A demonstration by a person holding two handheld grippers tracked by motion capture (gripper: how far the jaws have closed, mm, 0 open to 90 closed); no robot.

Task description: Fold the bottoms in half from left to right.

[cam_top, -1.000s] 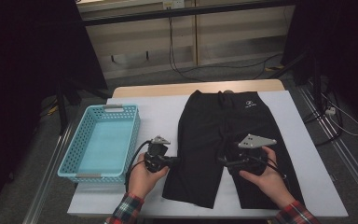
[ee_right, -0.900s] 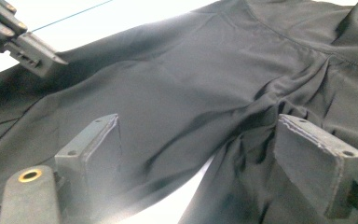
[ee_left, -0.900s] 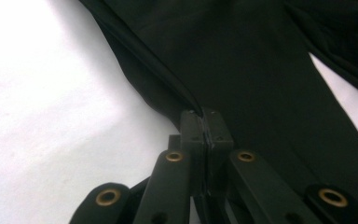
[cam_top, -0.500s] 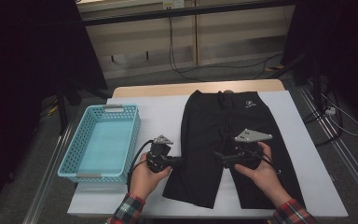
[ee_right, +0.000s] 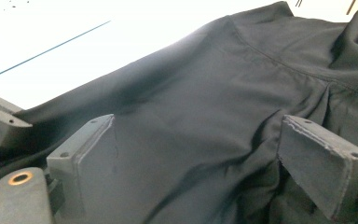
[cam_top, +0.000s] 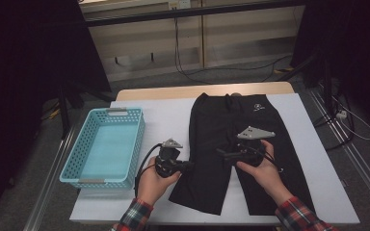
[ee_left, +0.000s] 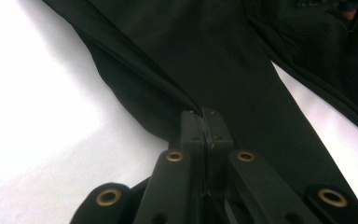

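Note:
Black trousers point(cam_top: 250, 125) lie flat on the white table point(cam_top: 168, 115), waist at the far side, legs toward me. My left gripper point(cam_top: 189, 166) is at the outer edge of the left leg. In the left gripper view its jaws point(ee_left: 204, 114) are shut on a fold of the black cloth point(ee_left: 242, 70). My right gripper point(cam_top: 220, 154) hovers low over the inner part of the legs and points left. In the right gripper view its jaws point(ee_right: 205, 149) stand wide open, with the smooth cloth point(ee_right: 214, 84) beneath and between them and the pads not pressing on it.
A light blue plastic basket point(cam_top: 139, 139) stands on the table's left part, close to my left hand. Bare white table runs between the basket and the trousers and to the right of them. Beyond the table's far edge are dark floor, cables and a stand.
My right gripper has slid a little leftward over the trousers, toward the gap between the legs. The left gripper has stayed in place, shut on the cloth.

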